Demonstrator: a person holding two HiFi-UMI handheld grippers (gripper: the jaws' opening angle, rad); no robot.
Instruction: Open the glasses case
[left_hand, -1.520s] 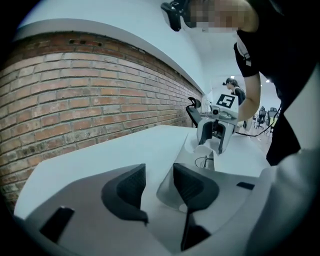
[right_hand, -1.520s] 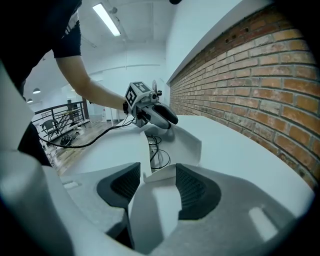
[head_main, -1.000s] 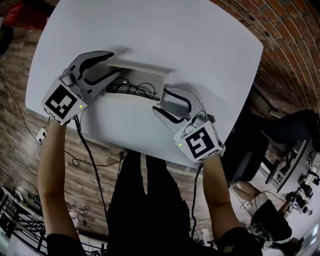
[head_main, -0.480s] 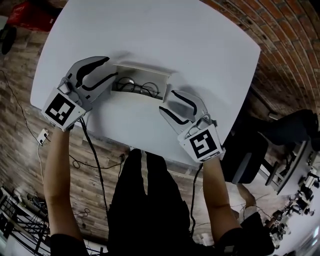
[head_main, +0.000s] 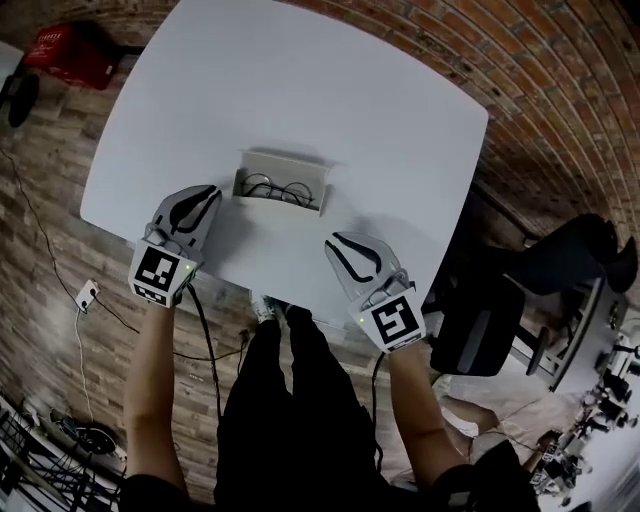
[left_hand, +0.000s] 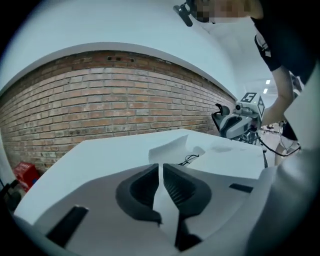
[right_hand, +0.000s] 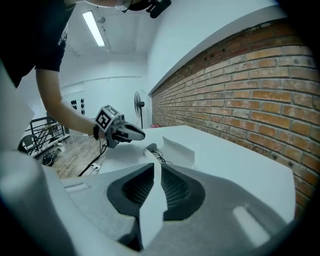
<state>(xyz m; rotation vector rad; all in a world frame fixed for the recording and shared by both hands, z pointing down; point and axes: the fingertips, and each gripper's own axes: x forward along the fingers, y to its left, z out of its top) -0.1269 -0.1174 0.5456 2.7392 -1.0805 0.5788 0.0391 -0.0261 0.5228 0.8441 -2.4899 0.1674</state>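
The glasses case (head_main: 283, 166) lies open on the white table (head_main: 300, 90), its lid tilted up at the far side and black-rimmed glasses (head_main: 276, 188) lying inside. My left gripper (head_main: 210, 193) hovers just left of the case and clear of it. Its jaws have just been closing and now stand shut with nothing between them. My right gripper (head_main: 335, 243) sits near the table's front edge, right of the case and apart from it. Its jaws have also just been closing and are shut on nothing. The left gripper view shows the case (left_hand: 172, 148) ahead, and the right gripper view shows the case (right_hand: 181, 150) too.
A red box (head_main: 75, 50) stands on the floor at top left. A black chair (head_main: 482, 322) is by the table's right corner. Cables and a white socket (head_main: 88, 293) lie on the floor at the left. A brick wall runs behind the table.
Both grippers have drawn back from the two ends of the case toward the near table edge, and their jaws have closed. The case stays open on the table.
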